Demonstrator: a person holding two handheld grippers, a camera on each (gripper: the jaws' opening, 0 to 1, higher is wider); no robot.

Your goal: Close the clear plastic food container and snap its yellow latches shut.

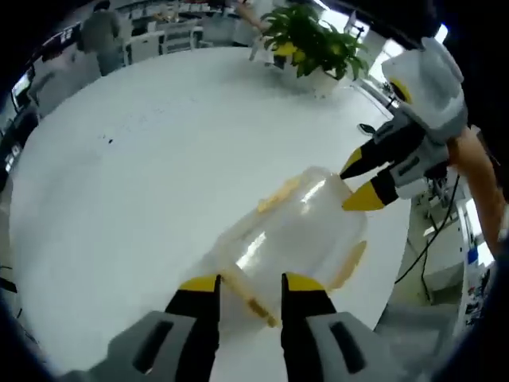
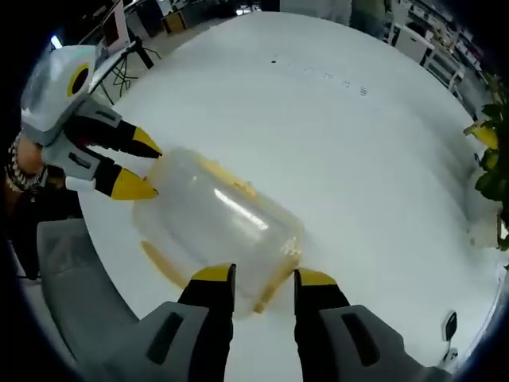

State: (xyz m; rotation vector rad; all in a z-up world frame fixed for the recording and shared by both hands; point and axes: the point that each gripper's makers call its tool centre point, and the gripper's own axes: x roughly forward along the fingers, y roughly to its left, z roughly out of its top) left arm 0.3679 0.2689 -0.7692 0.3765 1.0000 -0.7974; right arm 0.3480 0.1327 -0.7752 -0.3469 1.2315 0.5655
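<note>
Clear plastic container (image 1: 290,239): left gripper view; lay on the white bench (image 1: 143,175), near its edge, lid on top.
Yellow latches (image 1: 278,193): one on the far long side, one (image 1: 347,265) on the right side, one (image 1: 250,301) at the near end between the left gripper's tips; whether snapped down, could not tell.
Left gripper (image 1: 250,282): fingers parted, yellow tips straddling the near end of the container at its latch; contact could not be told.
Right gripper (image 1: 355,181): came in from the right, held by a hand (image 1: 477,171); two yellow tips at the far right corner of the container, slightly apart, not clamped on it.
Background: potted plant (image 1: 314,40) on the far part of the bench, a person (image 1: 103,36) standing beyond the bench at upper left.
Container, right gripper view (image 2: 215,219): same box on the bench (image 2: 342,143), lying diagonally, latches showing along the top (image 2: 231,183), the lower left side (image 2: 163,267) and the near end (image 2: 274,286).
Right gripper, own view (image 2: 264,276): fingers spread, tips at the near end of the container, either side of its latch; nothing gripped.
Left gripper, seen here (image 2: 141,165): at the far left end of the container, tips apart, a hand (image 2: 20,159) behind it.
Extra: plant leaves (image 2: 493,159) at the right edge.
</note>
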